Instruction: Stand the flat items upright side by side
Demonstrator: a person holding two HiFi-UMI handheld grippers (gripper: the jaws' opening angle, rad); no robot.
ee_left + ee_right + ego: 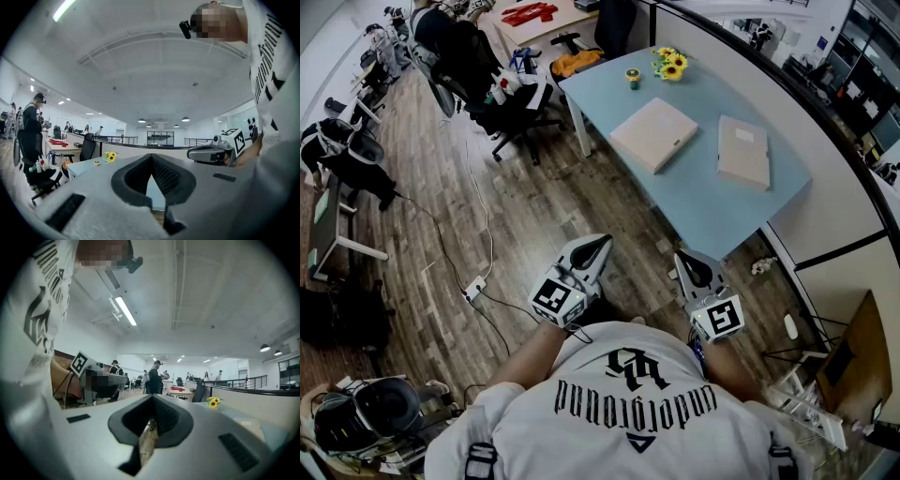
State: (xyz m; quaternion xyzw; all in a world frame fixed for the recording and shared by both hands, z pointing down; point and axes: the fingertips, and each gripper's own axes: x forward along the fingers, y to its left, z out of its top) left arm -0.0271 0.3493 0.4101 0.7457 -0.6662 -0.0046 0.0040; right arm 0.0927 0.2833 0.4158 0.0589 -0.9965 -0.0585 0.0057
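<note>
Two flat beige items lie on the light blue table [703, 202]: a square one [654, 134] to the left and an oblong one [743, 151] to the right, apart from each other. My left gripper [602, 242] and right gripper [686, 259] are held close to my body, over the floor short of the table's near corner. Both are shut with nothing between the jaws. In the left gripper view the shut left gripper [151, 157] points level at the table edge [82, 165]. In the right gripper view the right gripper [152, 399] is shut and empty too.
Sunflowers [670, 64] and a small yellow pot [632, 78] stand at the table's far corner. A partition wall [825, 178] runs along the table's right side. Office chairs [502, 94] stand to the left; cables and a power strip [473, 289] lie on the wood floor.
</note>
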